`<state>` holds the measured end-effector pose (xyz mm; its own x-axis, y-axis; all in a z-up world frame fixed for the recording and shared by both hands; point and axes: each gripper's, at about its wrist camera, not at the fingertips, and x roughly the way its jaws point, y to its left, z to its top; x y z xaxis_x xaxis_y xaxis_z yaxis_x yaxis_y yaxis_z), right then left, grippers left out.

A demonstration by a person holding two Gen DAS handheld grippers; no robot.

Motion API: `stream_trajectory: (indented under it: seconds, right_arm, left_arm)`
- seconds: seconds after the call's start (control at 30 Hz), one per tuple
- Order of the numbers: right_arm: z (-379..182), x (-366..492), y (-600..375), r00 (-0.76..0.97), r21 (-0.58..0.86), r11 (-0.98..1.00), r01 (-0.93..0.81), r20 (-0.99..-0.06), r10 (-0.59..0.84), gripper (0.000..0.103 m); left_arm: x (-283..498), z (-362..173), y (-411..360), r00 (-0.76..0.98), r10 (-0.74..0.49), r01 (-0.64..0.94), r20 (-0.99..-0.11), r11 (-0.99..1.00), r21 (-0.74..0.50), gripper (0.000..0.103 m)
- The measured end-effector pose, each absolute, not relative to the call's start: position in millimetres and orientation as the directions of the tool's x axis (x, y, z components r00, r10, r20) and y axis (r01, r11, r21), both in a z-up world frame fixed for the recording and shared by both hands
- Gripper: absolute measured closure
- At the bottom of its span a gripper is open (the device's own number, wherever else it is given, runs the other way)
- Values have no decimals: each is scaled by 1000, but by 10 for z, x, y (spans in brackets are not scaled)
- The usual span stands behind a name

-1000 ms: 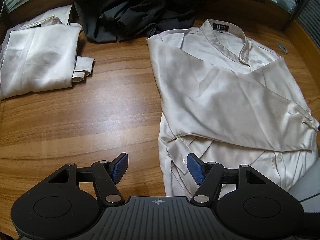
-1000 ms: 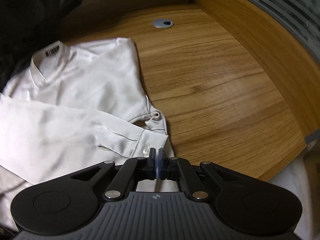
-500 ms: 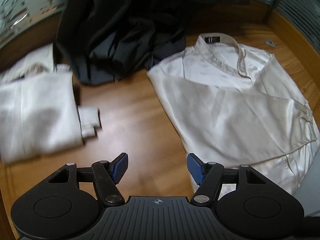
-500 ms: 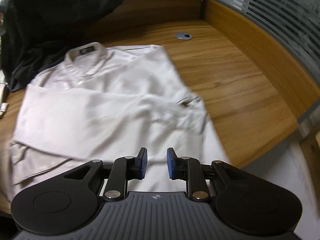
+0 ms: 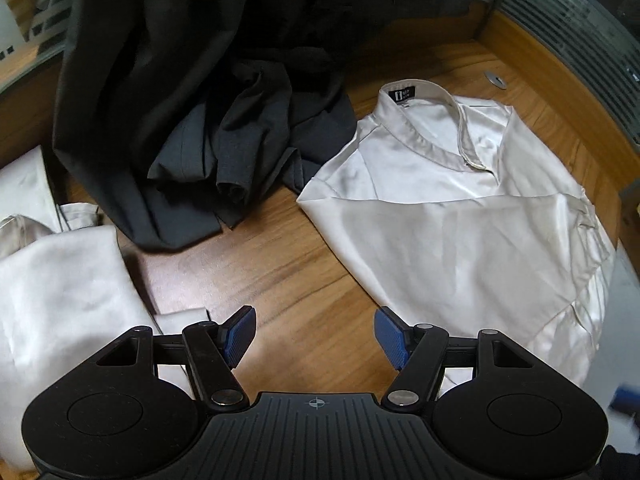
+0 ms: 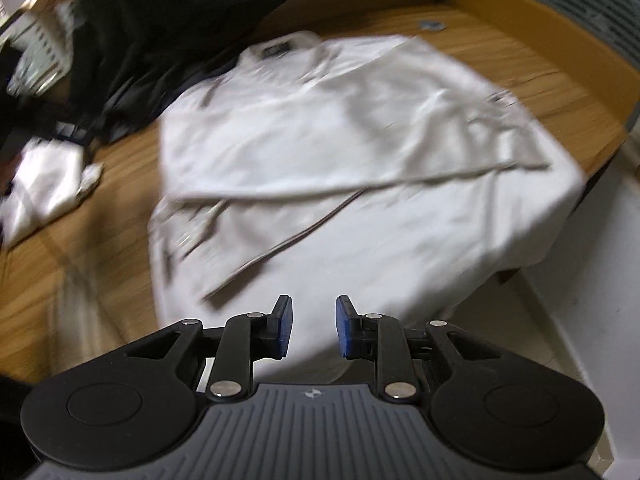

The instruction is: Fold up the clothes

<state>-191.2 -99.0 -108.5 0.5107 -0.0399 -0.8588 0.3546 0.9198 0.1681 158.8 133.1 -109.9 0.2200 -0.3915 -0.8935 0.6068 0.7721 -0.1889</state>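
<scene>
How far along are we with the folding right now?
One pale garment lies folded at the left. The cream shirt has a sleeve folded across its chest, hem hanging off the desk. The left hand-held gripper is open and empty; the right hand-held gripper is opening, empty. The dark clothes remain unfolded.

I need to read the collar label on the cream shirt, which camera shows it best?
The left wrist view: the collar label on the cream shirt is sharp there. The right wrist view shows it only as a motion-blurred dark patch.
</scene>
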Motion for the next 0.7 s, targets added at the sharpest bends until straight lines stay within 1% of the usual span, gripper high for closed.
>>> stream_trajectory:
  seconds: [0.07, 0.13, 0.2, 0.33, 0.43, 0.67, 0.7]
  right_arm:
    - [-1165, -1878, -720, 502, 161, 931, 327, -864, -26, 76]
    - [-1242, -1833, -462, 494, 150, 942, 300, -869, -19, 76]
    - [-1316, -1786, -245, 484, 142, 952, 271, -875, -7, 76]
    - [-1447, -1673, 46, 463, 105, 969, 225, -886, -12, 70]
    - [-1500, -1614, 167, 456, 81, 977, 195, -890, -17, 70]
    - [-1554, -1577, 207, 455, 65, 976, 207, -890, -37, 70]
    - [-1556, -1582, 200, 455, 63, 976, 210, -889, -40, 74]
  left_arm:
    - [1671, -1155, 1325, 200, -404, 603, -893, 769, -213, 35]
    - [1752, -1213, 1311, 213, -391, 550, -895, 805, -221, 35]
    - [1841, -1277, 1279, 204, -395, 532, -896, 813, -238, 35]
    - [2001, -1392, 1179, 187, -420, 517, -888, 811, -274, 35]
    - [2099, -1482, 1069, 169, -445, 507, -879, 805, -310, 35]
    - [2265, -1706, 835, 166, -469, 397, -867, 837, -376, 35]
    - [2284, -1728, 827, 165, -478, 382, -863, 837, -391, 35]
